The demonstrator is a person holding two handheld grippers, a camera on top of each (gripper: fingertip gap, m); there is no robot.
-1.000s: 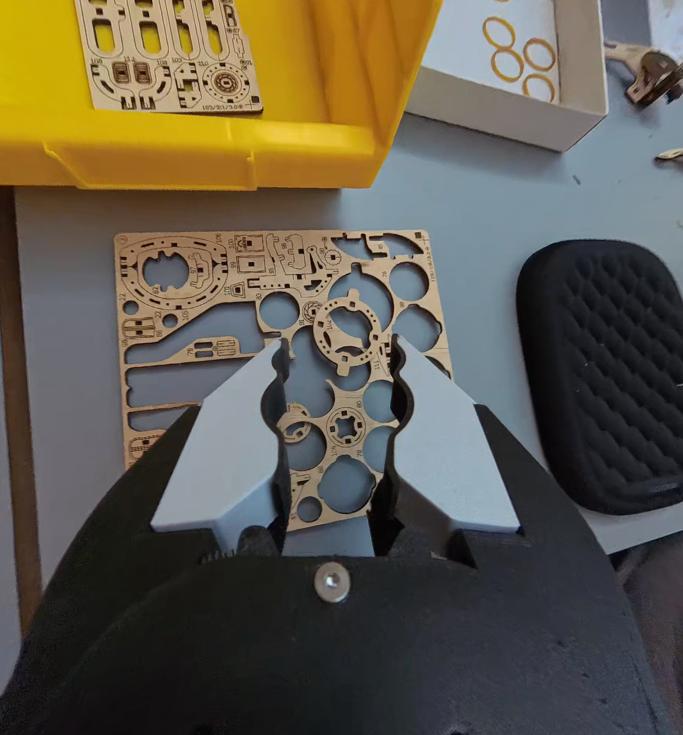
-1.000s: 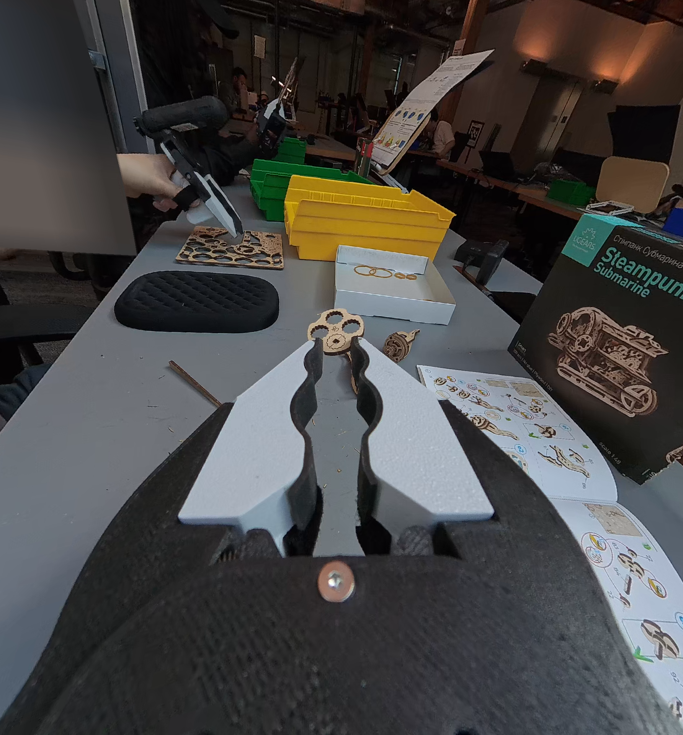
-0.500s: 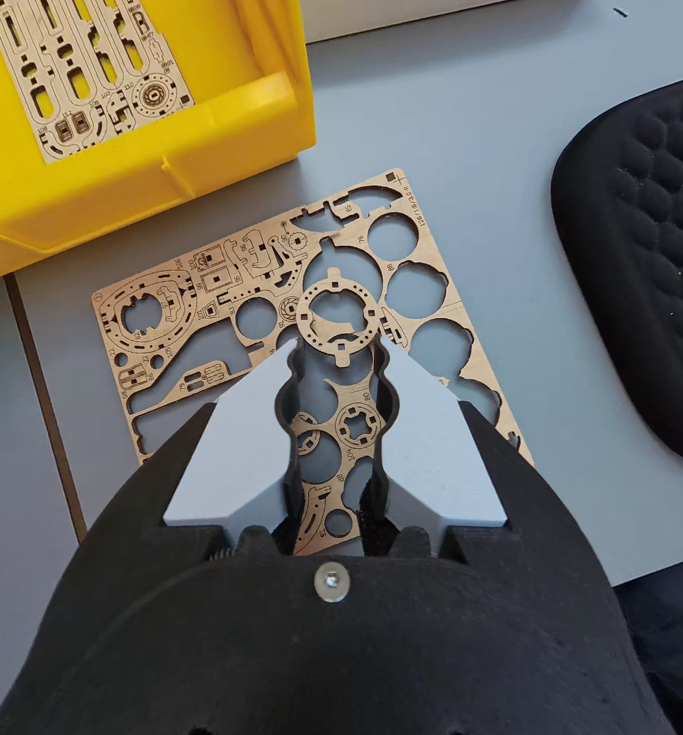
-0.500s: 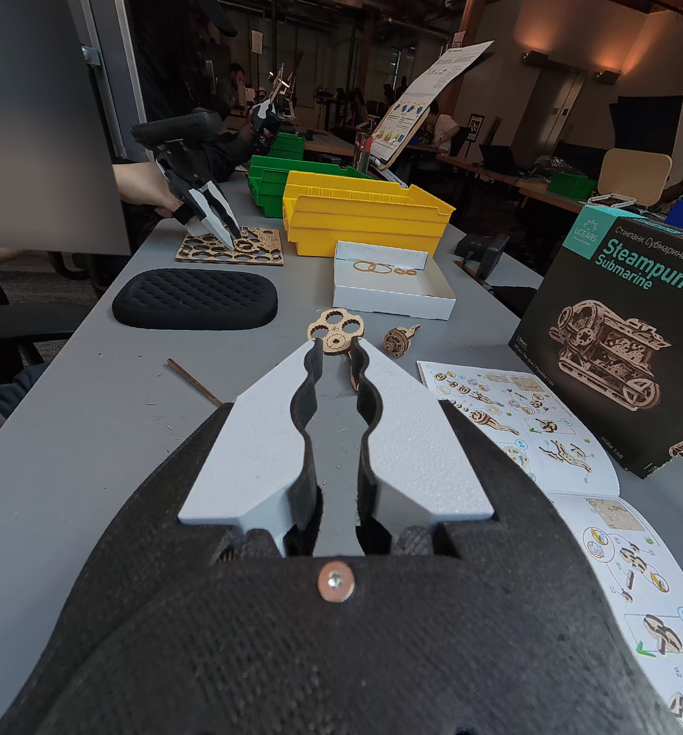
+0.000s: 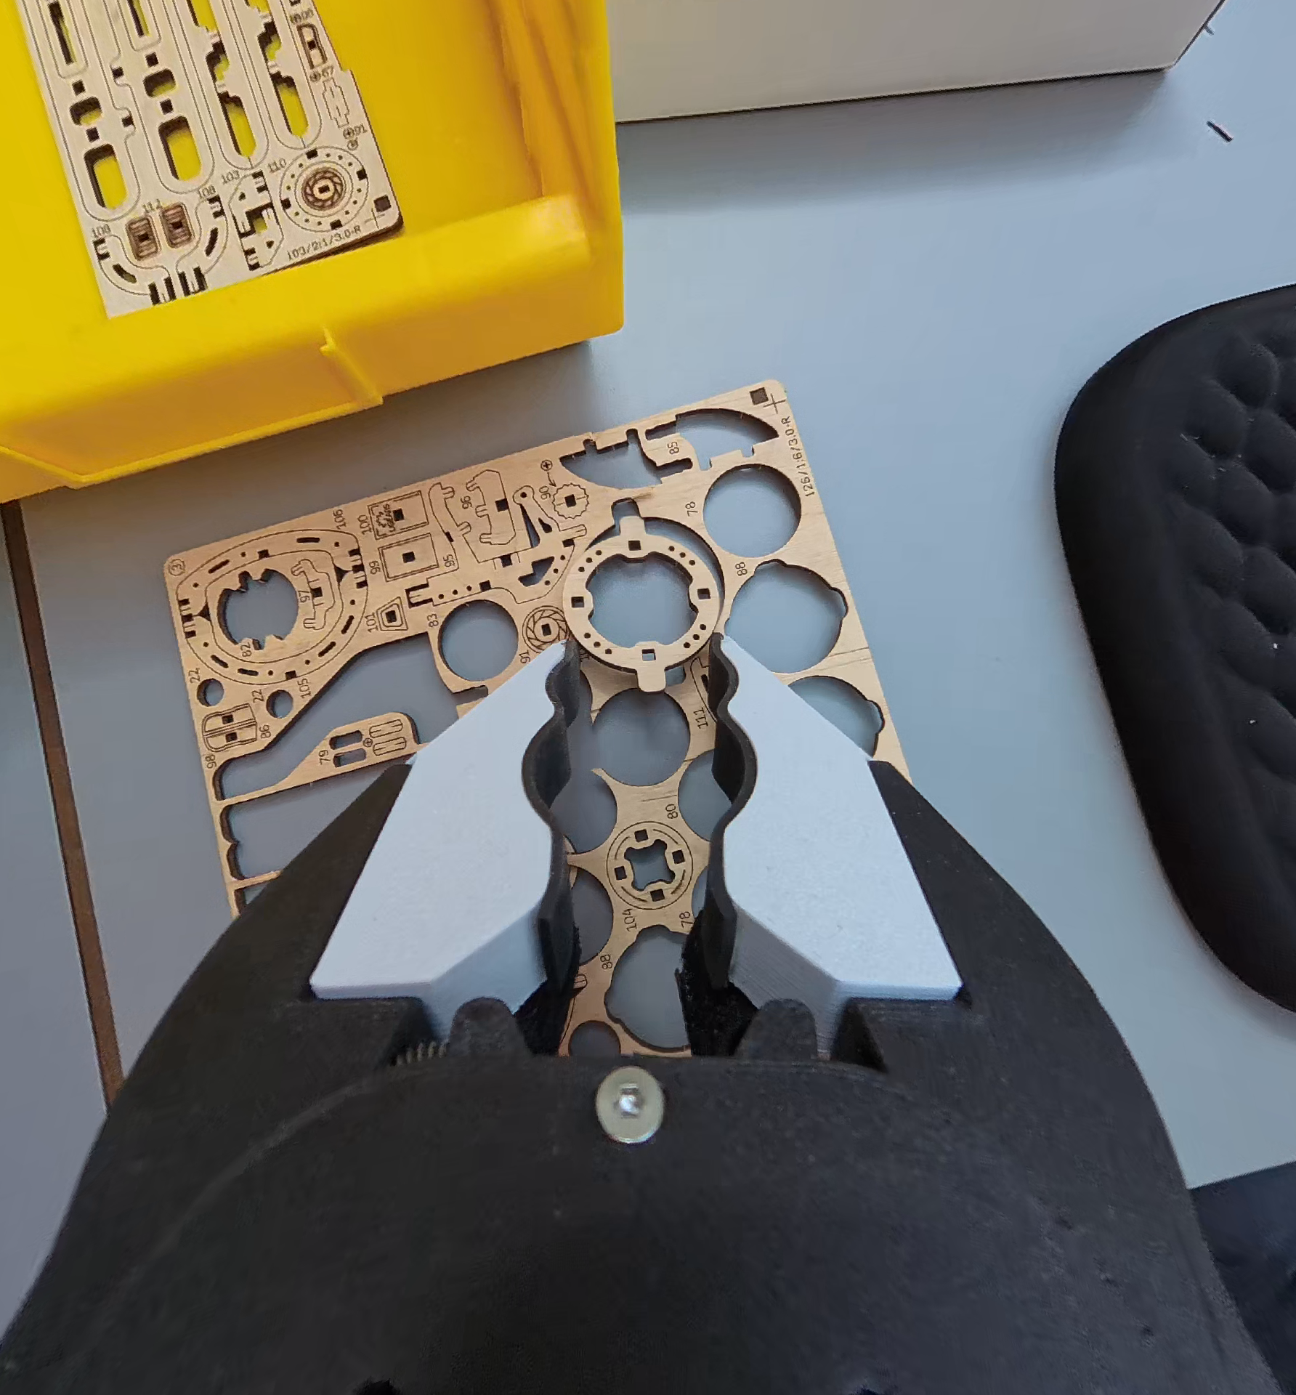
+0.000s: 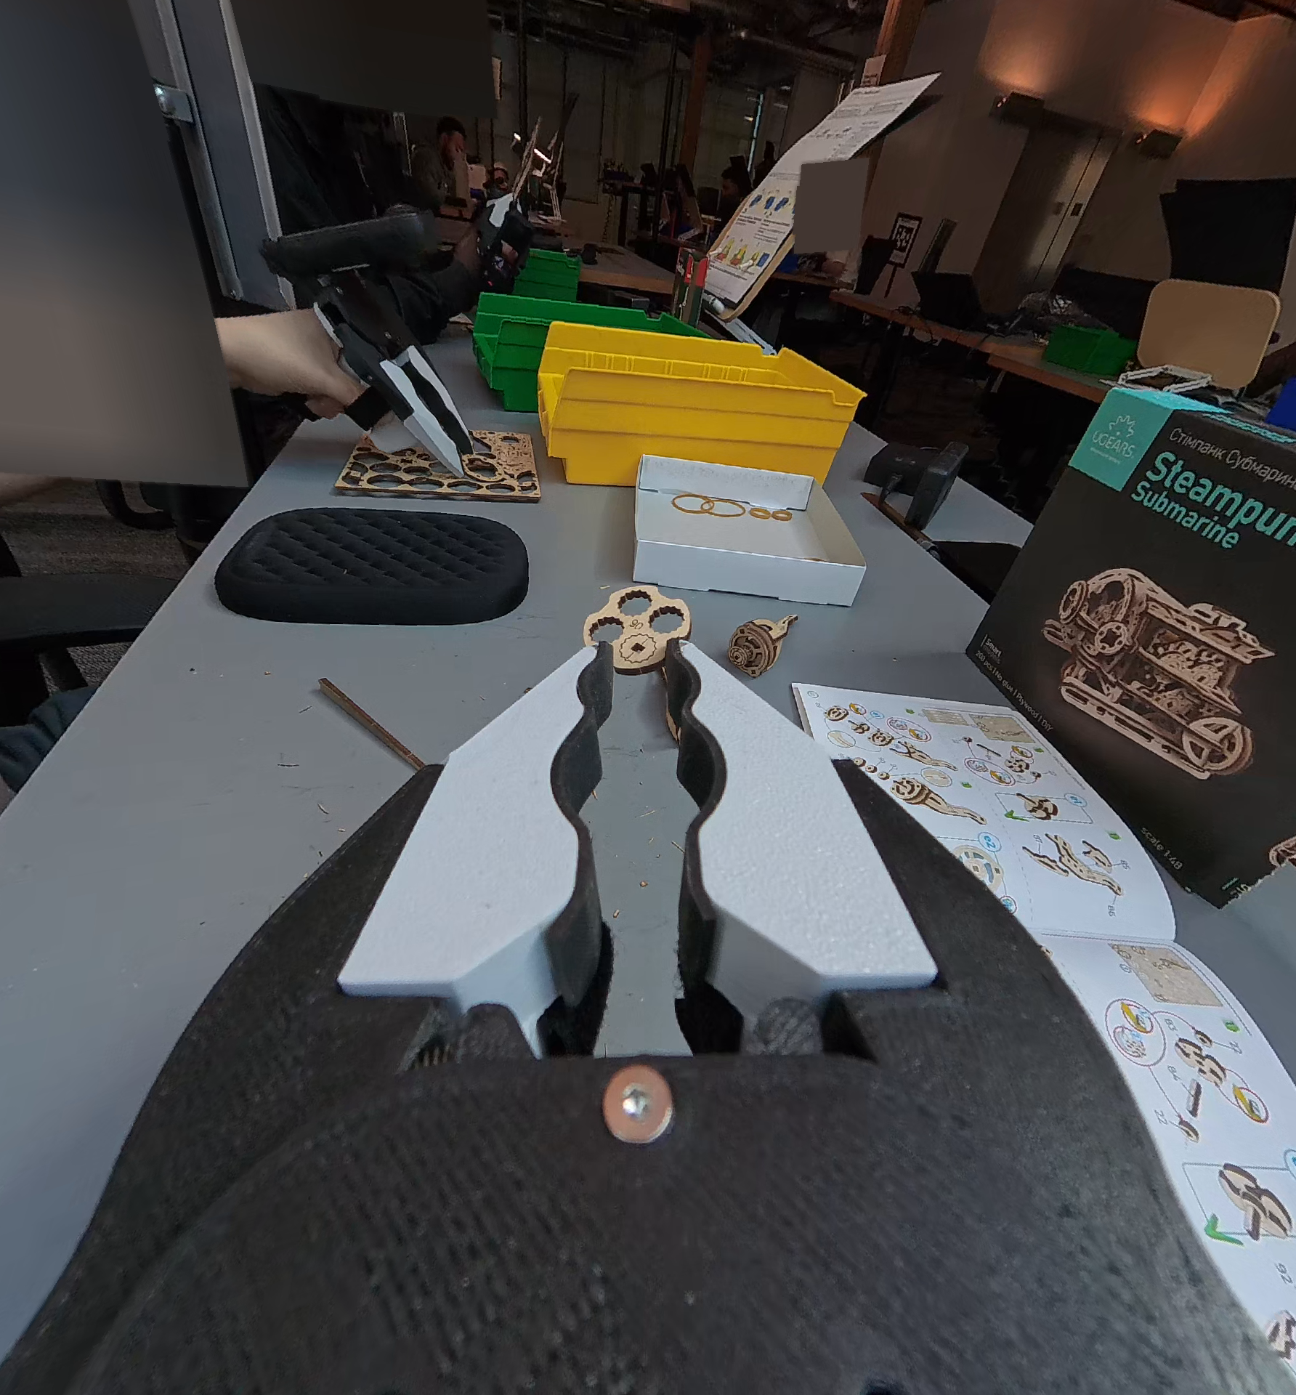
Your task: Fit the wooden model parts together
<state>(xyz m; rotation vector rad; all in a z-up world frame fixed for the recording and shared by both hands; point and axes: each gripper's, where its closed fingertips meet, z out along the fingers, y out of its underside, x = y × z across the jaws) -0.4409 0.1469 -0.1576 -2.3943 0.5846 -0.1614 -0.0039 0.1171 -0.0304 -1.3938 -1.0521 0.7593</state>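
In the left wrist view a punched wooden parts sheet lies flat on the grey table. A loose wooden ring with tabs rests on it. My left gripper hovers over the sheet, open, with the ring's near tab between its fingertips. It also shows far off in the right wrist view, held by a hand. My right gripper holds a flat wooden piece with round holes upright by its lower lobe, low over the table. A small wooden assembly lies just right of it.
A yellow bin with another sheet stands behind the parts sheet; a black pad lies to its right. The right wrist view shows a white box with rubber rings, an instruction booklet, the kit box, green bins and a stick. About 45 cm separates my left fingertips from my right. From my right tips it is roughly 20 cm to the small wooden assembly; from my left, 35 cm.
My left gripper has moved closer over the sheet, turned, and narrowed its jaws; the ring now sits at its fingertips. The right gripper has stayed nearly still.
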